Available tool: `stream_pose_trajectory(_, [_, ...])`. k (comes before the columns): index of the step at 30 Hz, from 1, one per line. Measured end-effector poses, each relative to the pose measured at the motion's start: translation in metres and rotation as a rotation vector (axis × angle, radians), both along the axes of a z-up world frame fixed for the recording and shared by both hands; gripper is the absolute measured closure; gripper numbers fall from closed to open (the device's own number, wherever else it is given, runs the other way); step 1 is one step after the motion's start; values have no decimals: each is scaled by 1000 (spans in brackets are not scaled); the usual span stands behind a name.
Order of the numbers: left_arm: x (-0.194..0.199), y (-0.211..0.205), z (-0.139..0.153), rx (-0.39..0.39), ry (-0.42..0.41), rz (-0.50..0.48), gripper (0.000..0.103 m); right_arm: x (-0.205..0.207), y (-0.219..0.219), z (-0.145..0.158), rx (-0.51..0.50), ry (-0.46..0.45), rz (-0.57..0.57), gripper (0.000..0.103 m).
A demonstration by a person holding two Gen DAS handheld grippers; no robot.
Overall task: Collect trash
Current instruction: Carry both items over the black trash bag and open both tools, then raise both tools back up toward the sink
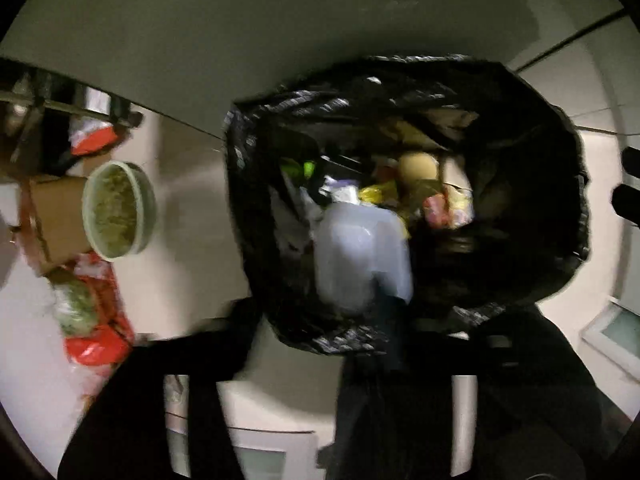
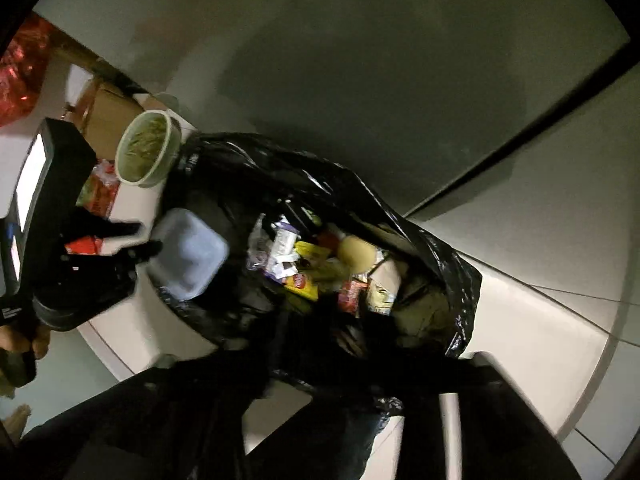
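Note:
A black trash bag (image 1: 520, 200) stands open on the pale floor, full of wrappers and packets (image 1: 400, 192). It also shows in the right wrist view (image 2: 440, 264). A white plastic container (image 1: 360, 256) sits at the bag's mouth. In the right wrist view the left gripper (image 2: 140, 240) is open, its fingertips beside the container (image 2: 188, 256), which lies over the bag's rim. My right gripper (image 2: 340, 420) is shut on the bag's near edge and holds it up. Both views are blurred.
A green bowl of food scraps (image 1: 116, 212) stands left of the bag, next to a brown cardboard box (image 1: 56, 216). Red and green wrappers (image 1: 92, 332) lie on the floor below them. A grey wall (image 1: 280, 40) rises behind.

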State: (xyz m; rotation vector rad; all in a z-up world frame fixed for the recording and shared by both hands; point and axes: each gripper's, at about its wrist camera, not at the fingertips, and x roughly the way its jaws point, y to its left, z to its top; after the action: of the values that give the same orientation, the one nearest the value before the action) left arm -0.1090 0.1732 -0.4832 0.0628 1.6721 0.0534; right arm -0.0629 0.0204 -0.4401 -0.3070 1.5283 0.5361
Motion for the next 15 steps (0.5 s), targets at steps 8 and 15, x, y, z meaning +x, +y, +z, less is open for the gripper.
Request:
stream_pose_trajectory(8, [4, -6, 107, -13, -157, -14, 29, -4, -21, 79, 86, -78, 26, 41])
stream_pose_trajectory(15, [-2, -42, 255, -131, -322, -105, 17, 1, -52, 227, 304, -224, -3, 27])
